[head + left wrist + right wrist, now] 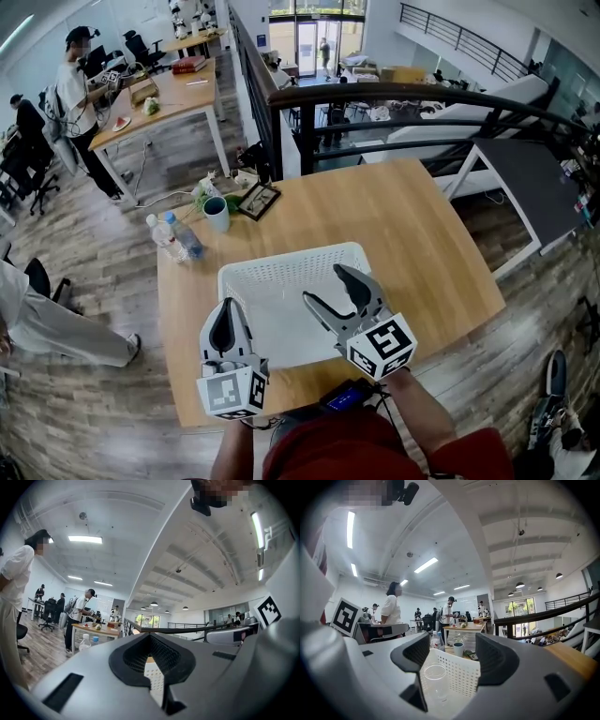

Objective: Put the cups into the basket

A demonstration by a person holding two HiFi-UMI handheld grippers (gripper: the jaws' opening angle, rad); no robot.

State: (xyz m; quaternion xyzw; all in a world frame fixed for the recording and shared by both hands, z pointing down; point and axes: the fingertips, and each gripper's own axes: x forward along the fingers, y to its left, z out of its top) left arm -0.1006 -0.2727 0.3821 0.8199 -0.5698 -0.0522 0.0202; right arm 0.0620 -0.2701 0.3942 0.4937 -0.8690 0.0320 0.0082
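Note:
A white perforated basket (281,260) stands on the wooden table (412,234) right in front of me. In the right gripper view a clear plastic cup (436,679) stands upright inside the basket (461,674), just under the left jaw. My right gripper (323,283) hangs open over the basket's right half with nothing between its jaws (450,651). A teal cup (216,213) stands beyond the basket at the table's far left, also in the right gripper view (458,648). My left gripper (225,307) is shut and empty over the basket's near left corner (151,637).
Two water bottles (173,236) stand left of the basket near the table's left edge. A dark picture frame (258,200) and a small plant lie by the teal cup. A black railing (375,94) runs behind the table. People work at a far desk (155,103).

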